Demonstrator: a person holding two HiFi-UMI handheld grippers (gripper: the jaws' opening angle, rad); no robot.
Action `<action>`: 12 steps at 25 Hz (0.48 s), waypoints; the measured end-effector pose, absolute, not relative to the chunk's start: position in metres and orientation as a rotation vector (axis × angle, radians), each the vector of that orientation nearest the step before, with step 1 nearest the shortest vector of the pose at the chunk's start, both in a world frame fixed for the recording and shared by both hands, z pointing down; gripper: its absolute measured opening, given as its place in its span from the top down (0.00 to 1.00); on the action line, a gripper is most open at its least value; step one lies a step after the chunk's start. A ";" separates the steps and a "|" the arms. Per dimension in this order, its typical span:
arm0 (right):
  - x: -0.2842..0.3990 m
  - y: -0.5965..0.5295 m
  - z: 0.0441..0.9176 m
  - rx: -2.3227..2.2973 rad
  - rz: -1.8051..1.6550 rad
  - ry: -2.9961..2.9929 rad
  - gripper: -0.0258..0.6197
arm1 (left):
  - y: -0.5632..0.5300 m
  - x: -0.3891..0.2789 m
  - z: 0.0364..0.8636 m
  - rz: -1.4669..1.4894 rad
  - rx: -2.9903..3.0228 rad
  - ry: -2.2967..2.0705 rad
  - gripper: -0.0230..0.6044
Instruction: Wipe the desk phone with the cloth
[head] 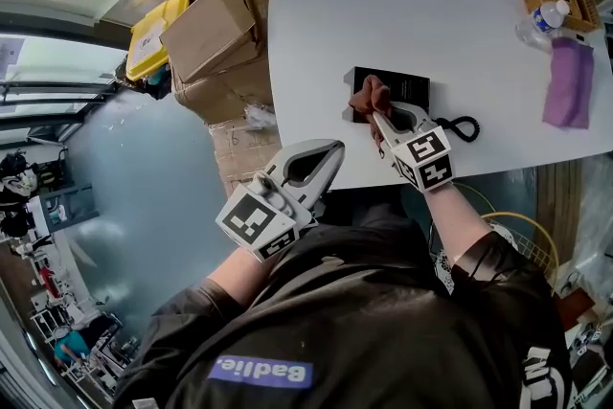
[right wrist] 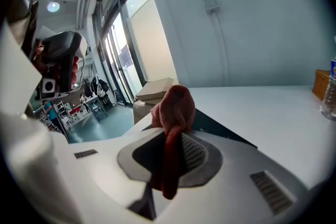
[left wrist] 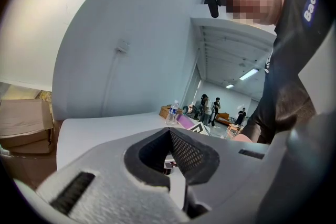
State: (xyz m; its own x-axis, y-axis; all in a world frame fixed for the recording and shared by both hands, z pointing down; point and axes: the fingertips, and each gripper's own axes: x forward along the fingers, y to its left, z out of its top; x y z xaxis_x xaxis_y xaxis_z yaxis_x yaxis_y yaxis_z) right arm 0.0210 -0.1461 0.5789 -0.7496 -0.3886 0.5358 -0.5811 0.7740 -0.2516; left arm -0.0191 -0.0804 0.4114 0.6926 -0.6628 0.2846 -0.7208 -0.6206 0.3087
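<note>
Left hand-held gripper [head: 330, 151] is hanging off the front edge of the tabletop [head: 431, 14], jaws closed on nothing, so it's not helping right now. I'd bring it in to pin the desk phone [head: 410, 89], which sits near that front edge, so it doesn't skate around. Right hand-held gripper [head: 382, 120] has the reddish cloth [head: 369, 96] pinched tight, bunched over the phone's left end. Best bet imo: press the wad flat, use short strokes toward the right, and avoid snagging the coiled cord [head: 465, 127].
</note>
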 end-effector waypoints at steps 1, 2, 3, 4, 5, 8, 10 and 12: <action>0.026 -0.145 0.582 0.730 0.567 -2.502 0.85 | -0.081 -0.016 0.412 0.200 2.505 -1.071 0.95; 0.031 -0.145 0.584 0.732 0.569 -2.498 0.85 | -0.083 -0.012 0.413 0.201 2.506 -1.066 0.95; 0.036 -0.145 0.587 0.736 0.572 -2.494 0.85 | -0.084 -0.008 0.414 0.203 2.507 -1.061 0.95; 0.042 -0.144 0.590 0.742 0.577 -2.488 0.85 | -0.086 -0.003 0.415 0.205 2.508 -1.055 0.95; 0.049 -0.144 0.594 0.749 0.583 -2.481 0.85 | -0.087 0.001 0.417 0.208 2.508 -1.049 0.95; 0.070 -0.144 0.604 0.772 0.604 -2.457 0.85 | -0.092 0.015 0.421 0.217 2.510 -1.030 0.95; 0.084 -0.144 0.610 0.782 0.615 -2.439 0.85 | -0.095 0.023 0.422 0.222 2.511 -1.020 0.95; 0.098 -0.144 0.616 0.789 0.623 -2.421 0.85 | -0.097 0.030 0.424 0.226 2.510 -1.012 0.95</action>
State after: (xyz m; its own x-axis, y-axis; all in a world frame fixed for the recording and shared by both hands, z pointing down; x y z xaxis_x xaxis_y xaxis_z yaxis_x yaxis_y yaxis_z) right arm 0.0977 -0.1438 0.6159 -0.6984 -0.4012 0.5927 -0.6374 0.7254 -0.2600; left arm 0.0299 -0.0971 0.4240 0.7215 -0.6236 0.3009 -0.6924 -0.6454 0.3226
